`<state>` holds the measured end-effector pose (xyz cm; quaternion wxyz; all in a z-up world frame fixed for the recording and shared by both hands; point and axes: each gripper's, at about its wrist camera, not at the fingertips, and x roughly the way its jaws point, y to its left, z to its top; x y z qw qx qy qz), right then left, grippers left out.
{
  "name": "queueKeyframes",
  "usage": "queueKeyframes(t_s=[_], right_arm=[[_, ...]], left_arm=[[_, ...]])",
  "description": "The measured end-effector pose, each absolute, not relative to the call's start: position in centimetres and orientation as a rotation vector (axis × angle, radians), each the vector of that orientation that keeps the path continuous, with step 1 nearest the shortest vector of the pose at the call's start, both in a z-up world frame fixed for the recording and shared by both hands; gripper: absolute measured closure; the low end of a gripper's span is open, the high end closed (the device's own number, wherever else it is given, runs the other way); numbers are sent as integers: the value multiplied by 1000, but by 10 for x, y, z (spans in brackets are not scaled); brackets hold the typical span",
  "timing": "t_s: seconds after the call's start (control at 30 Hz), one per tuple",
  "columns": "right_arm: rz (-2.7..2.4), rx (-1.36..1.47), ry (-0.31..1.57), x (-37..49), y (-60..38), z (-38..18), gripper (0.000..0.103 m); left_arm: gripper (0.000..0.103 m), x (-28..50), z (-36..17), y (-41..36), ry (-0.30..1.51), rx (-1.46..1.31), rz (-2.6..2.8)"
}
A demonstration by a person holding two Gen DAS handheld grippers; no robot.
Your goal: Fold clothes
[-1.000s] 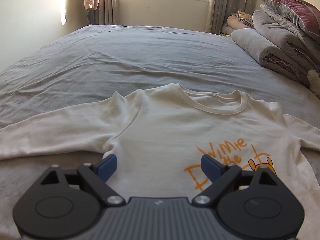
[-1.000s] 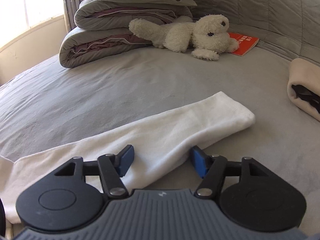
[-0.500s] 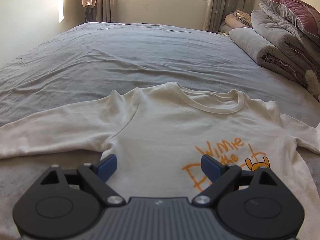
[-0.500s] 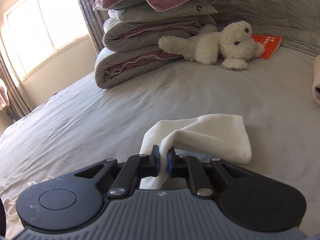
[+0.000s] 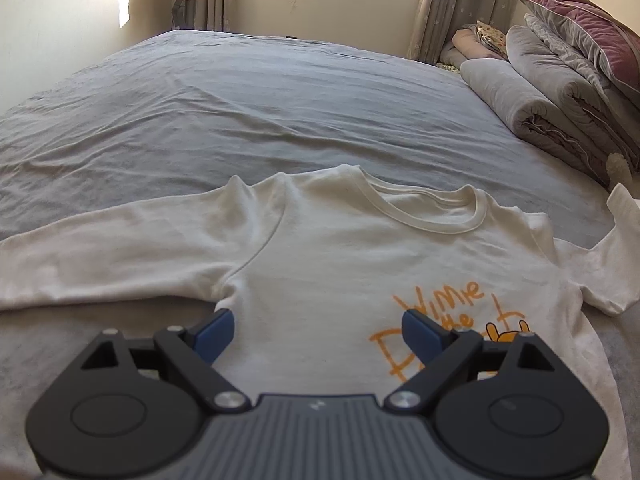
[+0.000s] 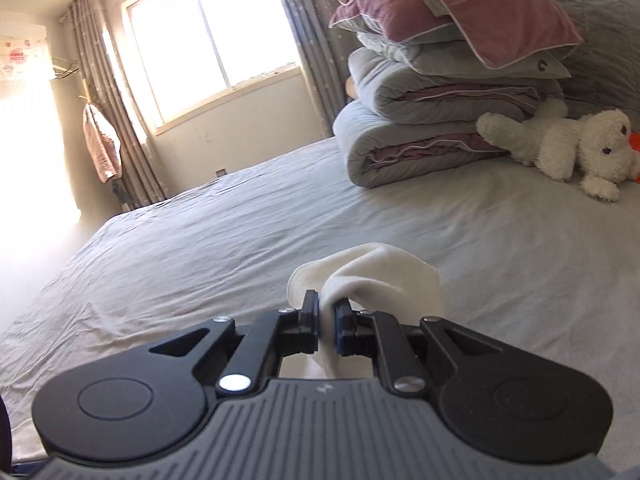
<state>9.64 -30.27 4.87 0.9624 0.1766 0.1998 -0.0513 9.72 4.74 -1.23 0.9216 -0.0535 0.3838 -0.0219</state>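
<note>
The right gripper (image 6: 328, 322) is pinching the sweatshirt sleeve (image 6: 384, 276) above the bed (image 6: 200, 240); the left gripper (image 5: 318, 330) is hovering spread wide over the sweatshirt (image 5: 340, 248).

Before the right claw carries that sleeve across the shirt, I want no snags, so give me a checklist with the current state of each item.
1. Right claw shut on the sleeve: ok.
2. Sleeve cuff lifted off the bed: ok.
3. Left claw open, holding nothing: ok.
4. Shirt body lying flat, print up: ok.
5. Other sleeve spread out flat to the side: ok.
6. Left claw out of the fold path: cannot tell; it hovers over the lower shirt.
</note>
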Motion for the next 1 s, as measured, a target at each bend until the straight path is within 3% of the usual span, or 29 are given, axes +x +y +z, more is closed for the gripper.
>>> queueKeyframes(t_s=[0.4,0.87,1.0], right_arm=[[108,233,424,94,-214,68,91],[222,-69,578,80,-126,-11,90],[251,-275,560,70,-105,-28,87]], left_arm=[[11,95,-6,59,846,-213,-128],[16,96,-23,96,882,-616,-299],[16,101,-35,96,914,-721,-363]])
